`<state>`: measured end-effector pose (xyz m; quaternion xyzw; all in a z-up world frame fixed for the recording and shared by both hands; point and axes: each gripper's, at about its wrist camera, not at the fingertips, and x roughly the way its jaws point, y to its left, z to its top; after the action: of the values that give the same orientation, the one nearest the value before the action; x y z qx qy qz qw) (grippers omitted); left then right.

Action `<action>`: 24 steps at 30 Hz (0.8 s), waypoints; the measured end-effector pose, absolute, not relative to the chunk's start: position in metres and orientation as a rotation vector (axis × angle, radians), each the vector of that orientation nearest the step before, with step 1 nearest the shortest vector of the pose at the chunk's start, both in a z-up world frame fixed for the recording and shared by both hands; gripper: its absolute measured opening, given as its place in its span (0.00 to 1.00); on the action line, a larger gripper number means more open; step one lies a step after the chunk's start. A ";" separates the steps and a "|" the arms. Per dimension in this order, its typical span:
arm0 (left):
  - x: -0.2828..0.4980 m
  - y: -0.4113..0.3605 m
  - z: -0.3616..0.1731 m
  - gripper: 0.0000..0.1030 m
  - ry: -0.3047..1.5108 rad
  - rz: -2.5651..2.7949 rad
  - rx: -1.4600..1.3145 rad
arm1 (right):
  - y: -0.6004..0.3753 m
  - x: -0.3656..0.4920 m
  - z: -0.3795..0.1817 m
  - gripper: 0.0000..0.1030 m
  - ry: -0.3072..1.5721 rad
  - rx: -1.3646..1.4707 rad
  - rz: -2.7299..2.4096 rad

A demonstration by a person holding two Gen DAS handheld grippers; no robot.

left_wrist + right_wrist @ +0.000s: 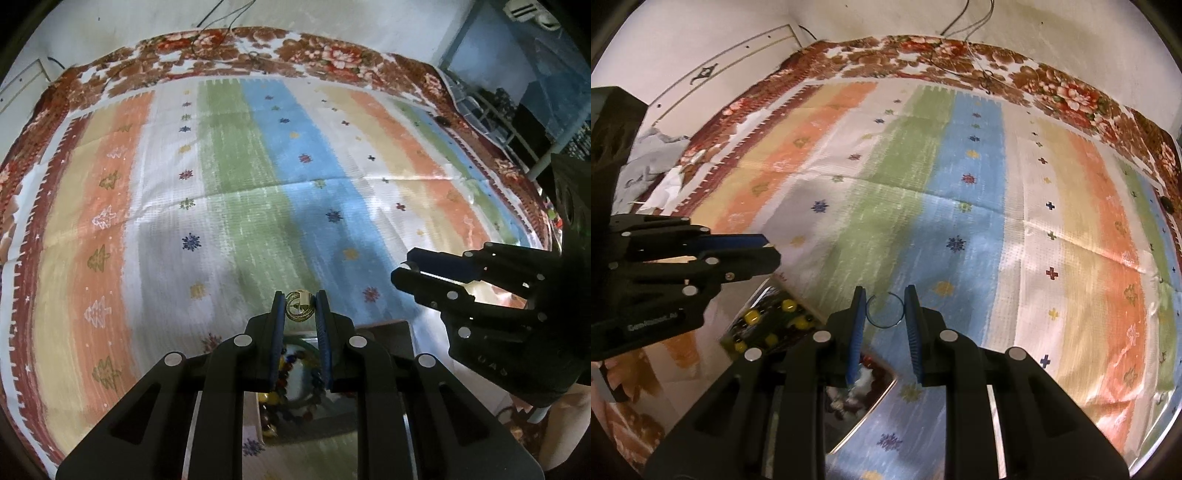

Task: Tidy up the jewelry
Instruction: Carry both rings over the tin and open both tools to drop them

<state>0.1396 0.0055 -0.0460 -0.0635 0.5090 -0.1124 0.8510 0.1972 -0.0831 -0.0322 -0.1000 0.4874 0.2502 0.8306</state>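
Observation:
My left gripper (300,306) is shut on a gold coiled ring (301,307), held above an open jewelry box (391,328) with beaded necklaces (291,373) inside. My right gripper (885,308) is shut on a thin blue bangle (885,311), held above the blue stripe of the cloth. In the right wrist view the box (882,391) lies below the fingers, with yellow beads (772,321) in it. The left gripper shows at the left of the right wrist view (768,251), and the right gripper shows at the right of the left wrist view (404,269).
A striped pastel cloth (236,177) with a floral brown border covers the table. White walls with cables stand behind. Crumpled grey fabric (653,173) lies at the far left edge. A metal rack (509,122) stands at the far right.

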 end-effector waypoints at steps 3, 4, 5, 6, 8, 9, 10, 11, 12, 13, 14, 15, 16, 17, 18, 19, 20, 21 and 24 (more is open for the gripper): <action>0.131 0.003 -0.044 0.16 1.058 -0.242 -0.130 | -0.086 0.185 -0.027 0.22 1.013 -0.193 0.546; 0.127 0.002 -0.042 0.16 1.051 -0.242 -0.125 | -0.088 0.182 -0.026 0.22 1.006 -0.185 0.544; 0.124 0.002 -0.041 0.16 1.045 -0.241 -0.122 | -0.090 0.178 -0.024 0.22 0.998 -0.173 0.542; 0.120 0.001 -0.039 0.16 1.035 -0.244 -0.120 | -0.091 0.174 -0.023 0.22 0.994 -0.162 0.546; 0.113 0.001 -0.035 0.16 1.019 -0.251 -0.123 | -0.095 0.165 -0.021 0.22 0.988 -0.139 0.560; 0.109 0.001 -0.034 0.16 1.013 -0.255 -0.127 | -0.098 0.162 -0.020 0.22 0.985 -0.131 0.564; 0.105 0.001 -0.033 0.16 1.008 -0.259 -0.131 | -0.100 0.156 -0.020 0.22 0.983 -0.125 0.570; 0.100 0.001 -0.033 0.16 1.003 -0.262 -0.136 | -0.102 0.152 -0.020 0.22 0.982 -0.121 0.575; 0.096 0.001 -0.034 0.16 1.002 -0.264 -0.139 | -0.104 0.148 -0.020 0.22 0.980 -0.114 0.578; 0.094 0.001 -0.035 0.16 1.002 -0.265 -0.139 | -0.106 0.144 -0.020 0.22 0.981 -0.108 0.584; 0.089 0.000 -0.036 0.16 1.003 -0.268 -0.138 | -0.107 0.141 -0.020 0.22 0.983 -0.103 0.596; 0.086 -0.001 -0.038 0.16 1.003 -0.269 -0.138 | -0.108 0.138 -0.021 0.22 0.985 -0.096 0.606; 0.083 -0.001 -0.038 0.16 1.003 -0.269 -0.140 | -0.109 0.136 -0.021 0.22 0.986 -0.092 0.609; 0.081 -0.001 -0.039 0.16 1.004 -0.270 -0.147 | -0.108 0.133 -0.020 0.22 0.984 -0.091 0.617; 0.080 -0.001 -0.039 0.16 1.004 -0.269 -0.153 | -0.107 0.133 -0.020 0.22 0.983 -0.092 0.622; 0.079 -0.001 -0.039 0.16 1.002 -0.269 -0.157 | -0.106 0.132 -0.019 0.22 0.980 -0.092 0.625; 0.080 -0.001 -0.038 0.16 1.001 -0.271 -0.157 | -0.105 0.132 -0.018 0.22 0.978 -0.088 0.631; 0.081 -0.001 -0.038 0.16 1.000 -0.272 -0.158 | -0.105 0.133 -0.017 0.22 0.979 -0.084 0.635; 0.082 0.000 -0.039 0.16 1.004 -0.266 -0.160 | -0.103 0.133 -0.018 0.22 0.983 -0.088 0.639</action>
<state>0.0818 -0.0003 -0.0395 -0.0761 0.4790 -0.1268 0.8652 0.1327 -0.1032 -0.0180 -0.0414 0.4636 0.3015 0.8321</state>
